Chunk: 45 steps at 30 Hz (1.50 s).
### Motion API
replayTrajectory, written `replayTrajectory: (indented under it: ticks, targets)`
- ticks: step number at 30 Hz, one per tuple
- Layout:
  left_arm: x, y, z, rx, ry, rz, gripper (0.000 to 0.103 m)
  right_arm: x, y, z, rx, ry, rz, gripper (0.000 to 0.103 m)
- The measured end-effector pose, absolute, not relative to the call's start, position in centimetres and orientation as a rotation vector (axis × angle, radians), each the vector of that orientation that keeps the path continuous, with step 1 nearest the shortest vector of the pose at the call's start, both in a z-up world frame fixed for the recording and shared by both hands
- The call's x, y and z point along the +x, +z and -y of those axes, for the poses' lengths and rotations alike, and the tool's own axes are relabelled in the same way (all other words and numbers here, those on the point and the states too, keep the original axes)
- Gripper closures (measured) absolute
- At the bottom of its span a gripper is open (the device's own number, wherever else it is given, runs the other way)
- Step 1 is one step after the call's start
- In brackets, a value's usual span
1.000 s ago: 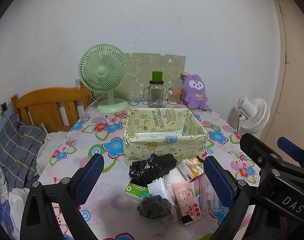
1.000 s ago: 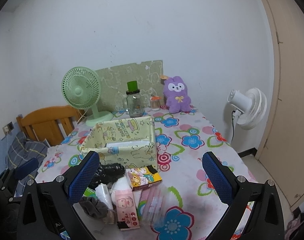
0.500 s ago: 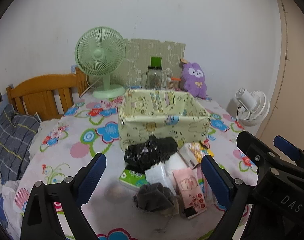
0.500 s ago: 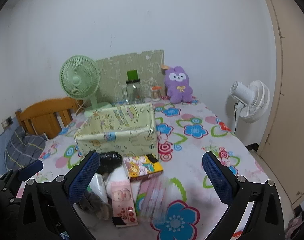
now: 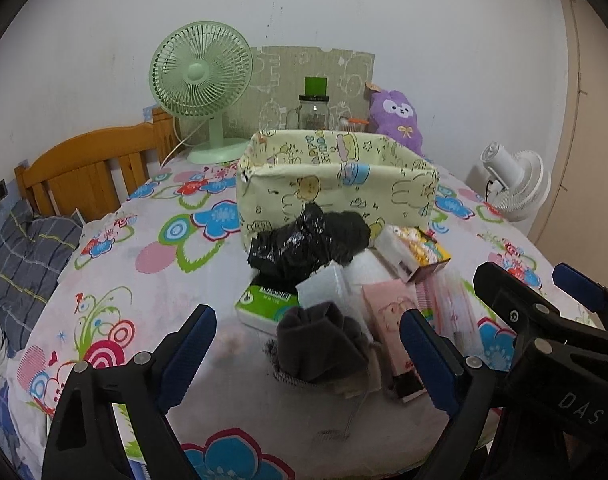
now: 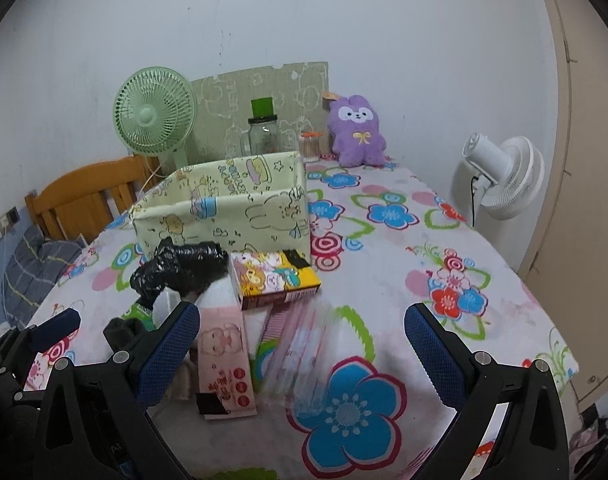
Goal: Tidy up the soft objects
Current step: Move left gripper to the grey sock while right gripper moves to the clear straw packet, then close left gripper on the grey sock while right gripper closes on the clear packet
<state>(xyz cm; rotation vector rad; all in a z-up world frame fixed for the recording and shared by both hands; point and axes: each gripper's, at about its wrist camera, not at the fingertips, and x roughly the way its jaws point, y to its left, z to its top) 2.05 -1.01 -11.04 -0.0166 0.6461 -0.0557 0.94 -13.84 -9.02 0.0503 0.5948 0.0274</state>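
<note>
The fabric box (image 5: pixel 335 184) stands on the table (image 5: pixel 152 264). Just before the box lie a black bag (image 5: pixel 304 240) and a grey sock (image 5: pixel 319 348). Left gripper (image 5: pixel 305 344) and right gripper (image 6: pixel 304 344): spread wide, empty.

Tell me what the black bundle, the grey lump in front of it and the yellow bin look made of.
Black bundle: thin glossy plastic film, judging by its crinkles and sharp highlights.
Grey lump: matte knit fabric, probably rolled socks; soft folds, no shine.
Yellow bin: printed cloth, possibly coated; its walls bow and crease slightly.
</note>
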Motion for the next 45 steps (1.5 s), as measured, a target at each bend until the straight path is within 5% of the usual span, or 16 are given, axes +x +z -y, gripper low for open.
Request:
replayTrajectory:
  ticks: [12, 21, 29, 39, 45]
  targets:
    - [3.1, -13.3, 1.2, -0.016, -0.059, -0.715, 0.018, 1.9, -11.1, 12.6, 0.026, 0.040, -0.643, 0.000]
    - [3.7, -14.0, 1.6, -0.006, -0.059, -0.721, 0.041, 3.1, -12.1, 12.5, 0.023, 0.021, -0.700, 0.006]
    - [3.9, -13.9, 2.8, 0.040, -0.049, -0.707, 0.045, 4.2, -13.2, 13.6, 0.056, 0.021, -0.756, 0.028]
    - [4.0, -14.4, 4.4, 0.129, -0.015, -0.706, 0.046, 4.8, -14.5, 13.9, 0.107, 0.076, -0.826, 0.071]
    - [4.0, -13.8, 4.2, 0.099, -0.015, -0.706, 0.047, 4.3, -13.8, 13.7, 0.081, 0.069, -0.802, 0.087]
